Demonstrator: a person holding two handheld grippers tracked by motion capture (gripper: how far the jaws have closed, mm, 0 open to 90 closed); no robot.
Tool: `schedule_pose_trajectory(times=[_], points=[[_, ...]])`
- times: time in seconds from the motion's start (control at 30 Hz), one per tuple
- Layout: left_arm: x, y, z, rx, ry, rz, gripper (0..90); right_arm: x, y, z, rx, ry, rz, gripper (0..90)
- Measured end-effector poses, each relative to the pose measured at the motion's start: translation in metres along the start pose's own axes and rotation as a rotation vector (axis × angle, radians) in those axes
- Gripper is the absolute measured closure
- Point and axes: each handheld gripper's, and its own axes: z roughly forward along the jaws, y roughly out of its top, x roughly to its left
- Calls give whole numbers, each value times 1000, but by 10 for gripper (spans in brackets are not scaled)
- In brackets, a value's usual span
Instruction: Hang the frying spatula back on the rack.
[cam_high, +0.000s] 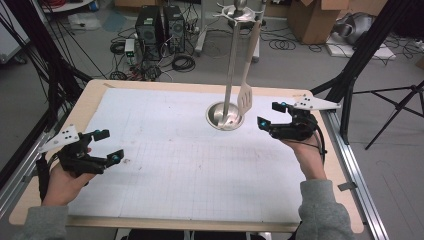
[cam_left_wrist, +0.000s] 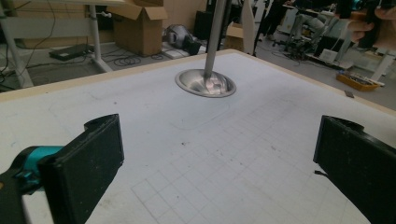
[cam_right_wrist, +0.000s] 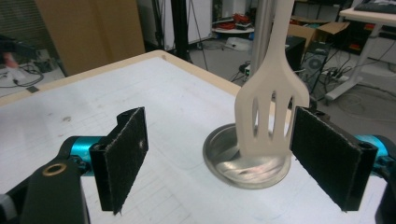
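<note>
Spatula blade (cam_right_wrist: 268, 119) hangs between our right gripper's (cam_high: 272, 116) two pads in the right gripper view, closer to the far-side pad than to the near one, and we cannot tell whether it brushes that pad; the near pad stands well clear of it. Our right gripper's jaws are spread wide, pressing on nothing. From the high view the slotted spatula (cam_high: 247, 75) dangles from a hook at the top of the utensil stand's pole (cam_high: 231, 60), its blade hanging just ahead of our right gripper's tips and just above the stand's round steel base (cam_high: 225, 116).

That dished base sits on the white grid mat (cam_high: 165, 155) just beyond our right gripper, and holds only the foot of the pole. The mat covers the wooden table (cam_high: 90, 97).

Our right hand (cam_high: 307, 155) reaches forward with the forearm coming up from the near edge, the gripper held roughly level and aimed toward the stand. Our left hand (cam_high: 62, 182) rests near the mat's near-left corner, well apart from the stand, with our left gripper (cam_high: 109, 145) pointing across the mat, jaws spread and nothing between them.
</note>
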Motion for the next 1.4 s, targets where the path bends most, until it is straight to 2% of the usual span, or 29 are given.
schedule_pose_trajectory(times=[0.4,0.57,0.7,1.0,1.27,1.4], points=[[3,-1,6,9,-9,-4,21,1,-30,-15,-26,7,60,155],[4,-1,5,1,-9,-9,21,0,-36,-27,-65,13,69,155],[4,-2,6,5,-9,-8,21,1,-45,-36,-73,23,73,155],[4,-2,4,-4,-8,-10,21,3,-67,-53,-86,-30,116,155],[4,-3,3,-7,-4,-9,22,5,-82,-66,-97,-85,123,155],[4,-4,2,-10,-1,-12,21,5,-88,-73,-120,-108,137,155]])
